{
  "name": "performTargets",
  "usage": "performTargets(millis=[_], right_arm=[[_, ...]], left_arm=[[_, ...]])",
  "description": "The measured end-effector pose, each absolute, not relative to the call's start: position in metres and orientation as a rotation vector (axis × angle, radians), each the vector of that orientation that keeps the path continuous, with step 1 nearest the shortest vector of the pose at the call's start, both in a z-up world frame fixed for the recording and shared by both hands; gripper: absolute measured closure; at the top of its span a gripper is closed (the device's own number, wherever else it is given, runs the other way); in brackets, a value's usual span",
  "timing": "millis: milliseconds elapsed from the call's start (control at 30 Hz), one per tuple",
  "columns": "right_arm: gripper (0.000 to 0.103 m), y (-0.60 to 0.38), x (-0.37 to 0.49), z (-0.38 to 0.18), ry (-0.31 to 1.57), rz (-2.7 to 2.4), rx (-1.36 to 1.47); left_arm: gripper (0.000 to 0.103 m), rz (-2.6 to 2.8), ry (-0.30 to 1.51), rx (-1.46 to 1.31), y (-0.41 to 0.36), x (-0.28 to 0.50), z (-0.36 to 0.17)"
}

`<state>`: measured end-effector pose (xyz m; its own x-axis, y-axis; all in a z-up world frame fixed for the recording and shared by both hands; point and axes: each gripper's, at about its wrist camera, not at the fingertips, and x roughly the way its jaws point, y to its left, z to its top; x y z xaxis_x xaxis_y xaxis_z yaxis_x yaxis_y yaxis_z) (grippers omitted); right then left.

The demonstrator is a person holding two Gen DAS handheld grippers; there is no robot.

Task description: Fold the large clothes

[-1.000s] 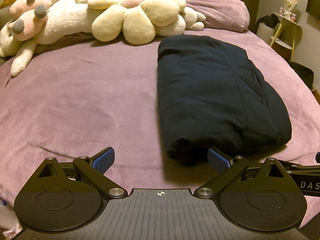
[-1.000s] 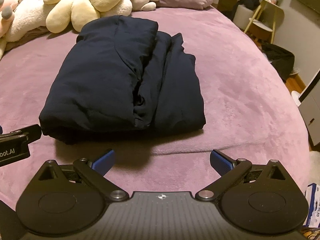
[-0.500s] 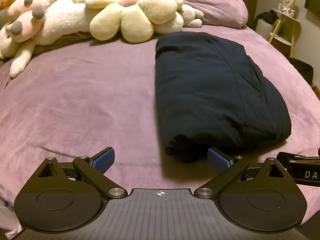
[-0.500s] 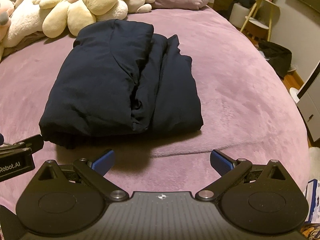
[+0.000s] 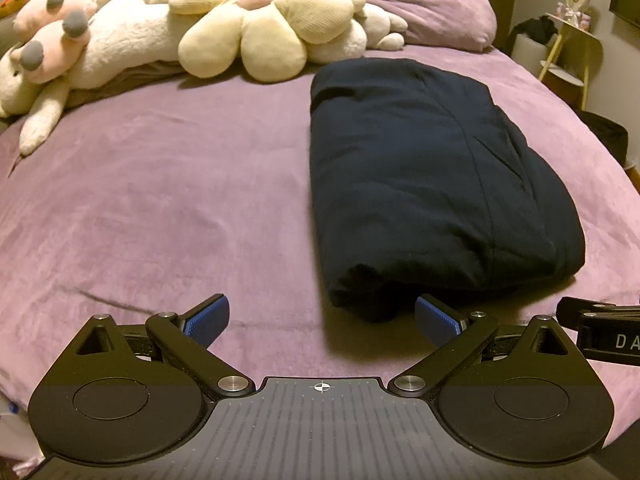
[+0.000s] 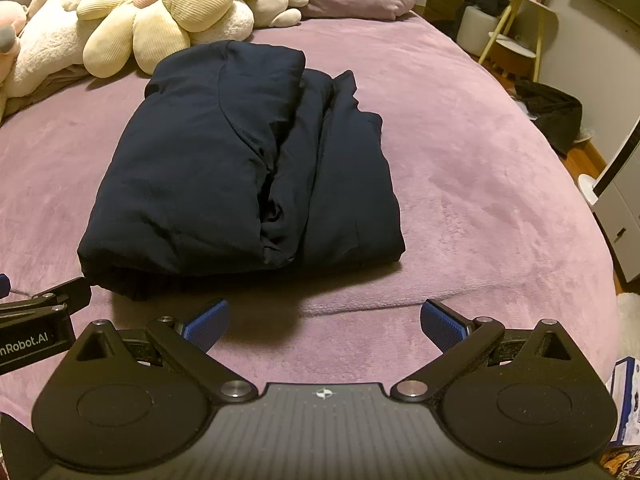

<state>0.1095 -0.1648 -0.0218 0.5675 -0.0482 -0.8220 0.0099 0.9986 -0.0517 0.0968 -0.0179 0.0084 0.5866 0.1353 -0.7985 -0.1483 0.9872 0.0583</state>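
Note:
A dark navy garment [image 5: 432, 184] lies folded into a thick rectangle on the purple bed [image 5: 160, 200]; it also shows in the right wrist view [image 6: 248, 168]. My left gripper [image 5: 322, 318] is open and empty, just short of the garment's near left corner. My right gripper [image 6: 324, 322] is open and empty, just short of the garment's near right edge. Each gripper's side shows at the edge of the other's view.
Plush toys, among them a cream flower cushion [image 5: 272, 28], and a purple pillow [image 5: 436, 12] line the head of the bed. A side table [image 6: 516, 36] and a dark bag [image 6: 556, 112] stand on the floor at the right.
Both grippers have drawn back a little from the folded garment and stayed open. The garment has not moved.

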Motion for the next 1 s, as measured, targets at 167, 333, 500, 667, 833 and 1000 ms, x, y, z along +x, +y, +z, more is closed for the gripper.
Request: performTargets(millis=[167, 333, 500, 667, 833, 1000], right_arm=[[0.001, -0.1647, 0.1098, -0.0219, 0.969, -0.035, -0.041], [0.001, -0.1647, 0.1095, -0.0216, 0.968, -0.037, -0.037], [0.001, -0.1654, 0.1093, -0.0217, 0.968, -0.036, -0.034], [0.001, -0.1659, 0.1091, -0.0215, 0.968, -0.037, -0.031], [0.001, -0.1661, 0.1088, -0.0210, 0.967, -0.038, -0.027], [0.001, -0.1666, 0.1082, -0.0203, 0.963, -0.039, -0.024]], left_arm=[[0.001, 0.164, 0.930, -0.014, -0.0176, 0.0971, 0.0083], [0.001, 0.163, 0.930, -0.011, -0.0177, 0.0967, 0.0073], [0.001, 0.167, 0.932, -0.006, -0.0180, 0.0971, 0.0068], [0.001, 0.169, 0.933, -0.003, -0.0185, 0.0968, 0.0066], [0.001, 0.169, 0.932, 0.002, -0.0191, 0.0966, 0.0066], [0.000, 0.168, 0.934, 0.008, -0.0208, 0.0963, 0.0073]])
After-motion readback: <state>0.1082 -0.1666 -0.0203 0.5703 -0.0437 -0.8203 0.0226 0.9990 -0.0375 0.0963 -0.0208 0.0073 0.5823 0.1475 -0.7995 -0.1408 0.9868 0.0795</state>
